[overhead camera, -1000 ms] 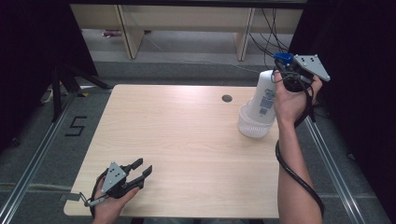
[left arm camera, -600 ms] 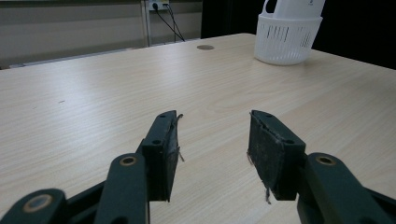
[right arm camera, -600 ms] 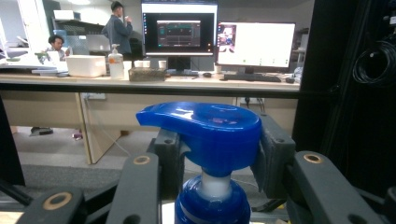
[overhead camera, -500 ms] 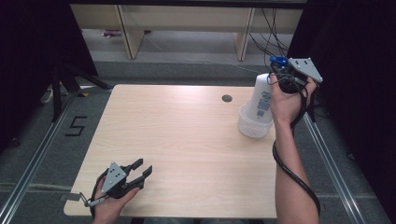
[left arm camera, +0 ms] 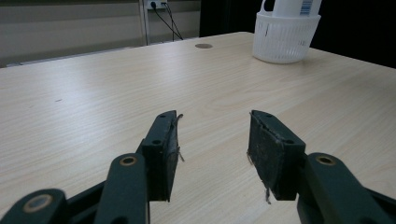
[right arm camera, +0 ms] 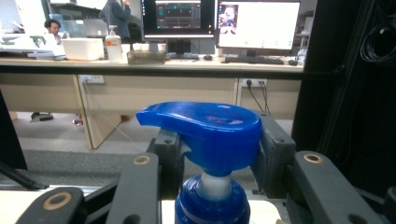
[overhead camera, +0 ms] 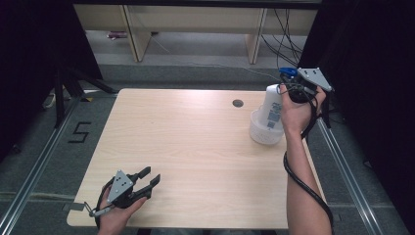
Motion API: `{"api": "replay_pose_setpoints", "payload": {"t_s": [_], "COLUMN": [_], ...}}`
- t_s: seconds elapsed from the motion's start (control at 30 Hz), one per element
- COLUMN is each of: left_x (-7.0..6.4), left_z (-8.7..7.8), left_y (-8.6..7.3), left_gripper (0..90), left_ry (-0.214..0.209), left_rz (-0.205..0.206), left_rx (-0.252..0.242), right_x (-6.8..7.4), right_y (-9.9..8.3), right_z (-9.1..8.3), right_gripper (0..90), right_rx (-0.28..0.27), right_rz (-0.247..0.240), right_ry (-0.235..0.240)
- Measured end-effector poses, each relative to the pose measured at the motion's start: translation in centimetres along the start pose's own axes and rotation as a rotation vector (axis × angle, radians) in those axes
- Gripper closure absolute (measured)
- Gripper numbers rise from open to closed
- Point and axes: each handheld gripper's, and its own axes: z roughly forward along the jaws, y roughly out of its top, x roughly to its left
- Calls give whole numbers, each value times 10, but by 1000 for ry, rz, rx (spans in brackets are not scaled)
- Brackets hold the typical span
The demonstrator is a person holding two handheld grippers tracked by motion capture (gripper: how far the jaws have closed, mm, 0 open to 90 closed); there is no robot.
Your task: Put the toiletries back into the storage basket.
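Right gripper (overhead camera: 289,89) clamped on pump bottle (overhead camera: 272,110) head; bottle standing in white basket (overhead camera: 259,134).

Right fingers (right arm camera: 273,154) closed either side of the blue pump head (right arm camera: 205,128), just under its cap, spout projecting to the fingers' left in the right gripper view. Directly below the fingers the white bottle body stands roughly upright, its base inside the basket at the far right of the surface (overhead camera: 195,147). Cannot tell whether the base rests on the basket floor or hangs just above it. Left gripper (overhead camera: 145,178): fingers (left arm camera: 163,154) open, empty, low over the near left corner; basket well ahead of them and to their right. Judged step: moving the bottle in or out of the basket. The next move calls for a straight vertical path so the base clears the rim without tipping the light basket.
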Motion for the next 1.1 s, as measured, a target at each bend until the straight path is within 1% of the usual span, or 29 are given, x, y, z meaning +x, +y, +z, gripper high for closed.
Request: {"api": "replay_pose_setpoints", "payload": {"t_s": [0.03,0.07,0.1,0.13,0.17,0.2,0.23,0.27,0.4,0.43,0.47,0.5,0.53,0.57,0.6,0.67,0.73,0.77,0.87,0.9,0.93,0.97,1.03,1.07,1.1], "left_x": [0,0,1,1,0,0,0,1,1,1,0,0,0,0,0,0,0,0,0,0,0,0,0,-1,-1], "left_z": [0,0,2,2,1,1,1,2,2,2,0,0,0,0,0,0,0,0,0,0,0,-1,-1,-1,-1], "left_y": [0,0,-1,-1,0,0,0,0,0,0,0,0,0,0,0,0,0,0,0,0,0,0,0,0,1], "left_gripper": [522,522,522,522,522,522,522,522,522,522,522,522,522,522,522,523,523,523,523,523,523,523,523,523,522], "left_ry": [-1,-1,-15,-14,-3,-3,-8,-17,-17,-18,-4,-4,-4,-4,-5,-6,-8,-9,-5,-5,-5,-3,-6,-7,-8], "left_rz": [-1,-1,5,2,-3,-3,2,5,5,5,1,-3,-2,-4,-4,-3,-3,-1,-5,-6,-5,-4,-1,-1,-1], "left_rx": [1,1,-18,-16,3,1,-4,-17,-16,-17,2,0,0,-2,-2,0,0,0,4,3,3,5,1,-1,-2], "right_x": [0,0,0,0,0,0,-1,-1,1,2,2,2,3,2,3,4,4,3,3,3,5,4,5,6,6], "right_y": [-1,-1,-3,-6,-7,-8,-9,-10,-14,-16,-17,-18,-19,-20,-21,-24,-26,-27,-33,-33,-32,-33,-33,-33,-33], "right_z": [1,1,1,3,3,4,5,5,7,7,8,8,9,10,10,12,12,13,15,14,14,15,14,13,13], "right_gripper": [597,597,597,597,597,597,597,597,597,597,597,597,597,597,597,597,596,596,596,595,596,596,595,594,594], "right_rx": [10,10,12,18,16,20,23,31,39,41,41,49,44,45,49,52,65,66,70,65,78,68,74,77,72], "right_rz": [12,12,10,1,3,6,-4,0,5,12,5,13,14,-3,0,-10,3,-9,-5,-17,-6,-32,-31,-22,-33], "right_ry": [1,1,-3,0,-2,-4,-4,-4,-3,-7,-5,-6,-4,-7,-7,-8,-9,-7,-6,-6,-4,-1,-2,0,-1]}}
